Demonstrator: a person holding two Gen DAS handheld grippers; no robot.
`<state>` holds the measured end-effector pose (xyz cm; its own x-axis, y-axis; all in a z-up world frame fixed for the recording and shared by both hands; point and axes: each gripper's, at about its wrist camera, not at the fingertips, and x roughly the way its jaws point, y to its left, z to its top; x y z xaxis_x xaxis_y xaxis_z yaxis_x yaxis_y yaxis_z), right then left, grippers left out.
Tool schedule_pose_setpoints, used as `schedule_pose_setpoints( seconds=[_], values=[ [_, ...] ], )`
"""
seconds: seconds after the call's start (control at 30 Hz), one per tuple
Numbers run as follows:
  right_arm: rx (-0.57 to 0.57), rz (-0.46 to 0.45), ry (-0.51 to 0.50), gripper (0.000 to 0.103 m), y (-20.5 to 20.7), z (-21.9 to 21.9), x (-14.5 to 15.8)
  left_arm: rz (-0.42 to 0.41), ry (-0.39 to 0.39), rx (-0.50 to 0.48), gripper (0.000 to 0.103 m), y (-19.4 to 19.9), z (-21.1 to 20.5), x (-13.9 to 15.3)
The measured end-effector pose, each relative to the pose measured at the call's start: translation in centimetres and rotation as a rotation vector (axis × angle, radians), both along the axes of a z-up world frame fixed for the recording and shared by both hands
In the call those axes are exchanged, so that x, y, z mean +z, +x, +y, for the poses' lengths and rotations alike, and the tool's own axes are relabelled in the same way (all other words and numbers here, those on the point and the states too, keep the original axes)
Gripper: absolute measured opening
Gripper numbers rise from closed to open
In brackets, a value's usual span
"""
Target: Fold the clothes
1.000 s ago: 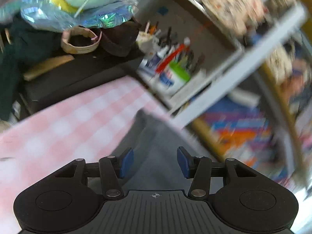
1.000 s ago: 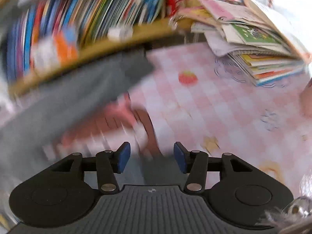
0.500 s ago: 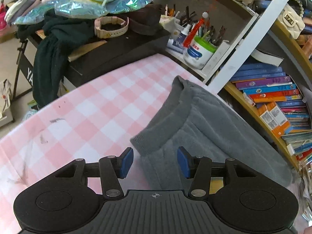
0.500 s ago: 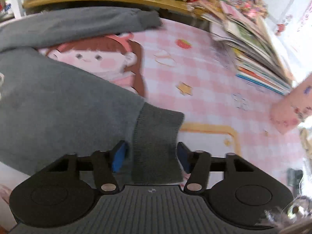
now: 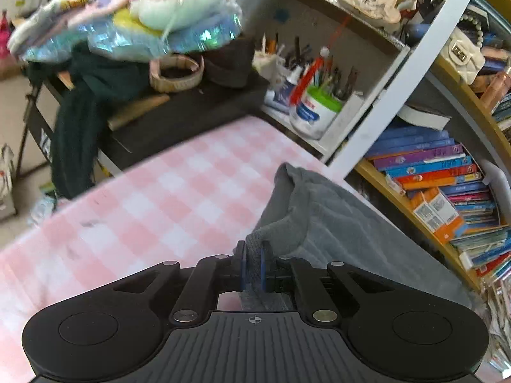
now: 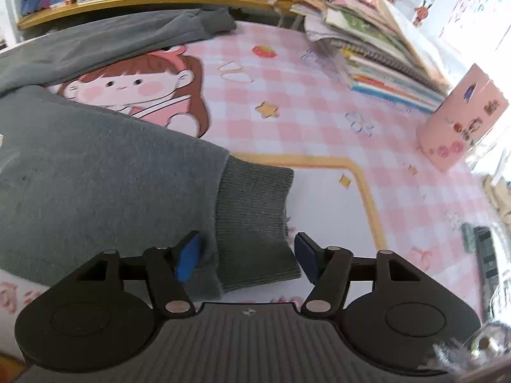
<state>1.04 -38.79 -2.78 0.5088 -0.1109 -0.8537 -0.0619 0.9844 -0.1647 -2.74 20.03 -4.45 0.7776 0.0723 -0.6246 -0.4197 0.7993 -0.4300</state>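
Along the table's shelf-side edge lies the sweatpants (image 6: 95,175). Left gripper (image 5: 252,266) is clenched on the waistband; right gripper (image 6: 246,255), jaws spread, straddles the cuff (image 6: 255,210). Pinch the cuff squarely before lifting.

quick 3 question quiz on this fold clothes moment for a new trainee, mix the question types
1. True or false: the left gripper is shut on the grey garment.
2. The right gripper is: A) open, its fingers either side of the ribbed cuff; B) shut on a book; C) out of view.
3. Fill in: the garment lies on a pink checked ____.

Key: 1 true; 2 A; 3 tablecloth.
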Motion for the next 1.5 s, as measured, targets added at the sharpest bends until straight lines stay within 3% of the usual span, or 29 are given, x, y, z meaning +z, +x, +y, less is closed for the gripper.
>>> schedule_pose_setpoints(
  seconds=[0.07, 0.17, 0.23, 0.3, 0.37, 0.5, 0.7, 0.93, 1.0, 1.03, 1.07, 1.17, 1.23, 1.27, 1.37, 1.5],
  values=[
    [0.009, 0.007, 0.018, 0.065, -0.6, 0.1, 0.0, 0.066, 0.011, -0.017, 0.010, 0.3, 0.4, -0.7],
    [0.005, 0.006, 0.020, 0.067, -0.6, 0.0, 0.0, 0.106, 0.005, -0.007, 0.024, 0.0, 0.8, -1.4],
    [0.005, 0.007, 0.016, 0.070, -0.4, -0.1, -0.1, 0.070, 0.021, 0.028, 0.028, -0.3, 1.1, -0.5],
    [0.005, 0.008, 0.011, 0.071, -0.3, -0.2, -0.1, 0.012, 0.082, 0.024, 0.027, -0.2, 1.0, 0.9],
    [0.010, 0.006, 0.004, 0.071, -0.1, 0.0, -0.1, -0.034, 0.153, -0.057, 0.027, 0.9, 0.5, 2.1],
    [0.020, 0.000, -0.013, 0.071, 0.3, 0.2, -0.1, 0.016, 0.214, -0.256, 0.028, 5.6, -1.0, 2.1],
    [0.007, -0.010, -0.015, 0.073, 0.9, -0.1, -0.2, 0.078, 0.229, -0.260, 0.028, 10.2, -2.2, 0.5],
    [-0.030, -0.017, 0.027, 0.074, 0.8, -0.7, -0.3, 0.122, 0.210, -0.244, 0.028, 10.8, -1.7, -0.6],
    [-0.030, -0.019, 0.027, 0.074, 0.9, -0.7, -0.4, 0.114, 0.202, -0.249, 0.021, 10.7, -1.8, -0.6],
    [-0.030, -0.019, 0.027, 0.074, 0.9, -0.7, -0.4, 0.103, 0.221, -0.260, 0.007, 10.5, -2.1, -0.3],
    [-0.030, -0.019, 0.027, 0.074, 0.9, -0.6, -0.4, 0.075, 0.238, -0.277, 0.003, 10.2, -2.4, 0.1],
    [-0.027, -0.017, 0.022, 0.075, 1.1, -0.6, -0.4, -0.095, 0.270, -0.245, 0.002, 8.1, -2.5, 2.6],
    [-0.031, -0.020, 0.026, 0.075, 1.1, -0.5, -0.4, -0.173, 0.220, -0.138, 0.002, 6.7, -1.3, 3.5],
    [-0.034, -0.023, 0.030, 0.075, 1.1, -0.4, -0.4, -0.164, 0.174, -0.097, 0.002, 6.8, -0.5, 3.0],
    [-0.031, -0.028, 0.032, 0.075, 1.3, -0.2, -0.5, 0.041, 0.110, -0.076, 0.002, 8.9, 1.3, -1.1],
    [-0.009, -0.029, 0.019, 0.075, 1.5, 0.2, -0.4, 0.078, 0.153, -0.055, 0.002, 9.0, 1.1, -2.8]
  ],
)
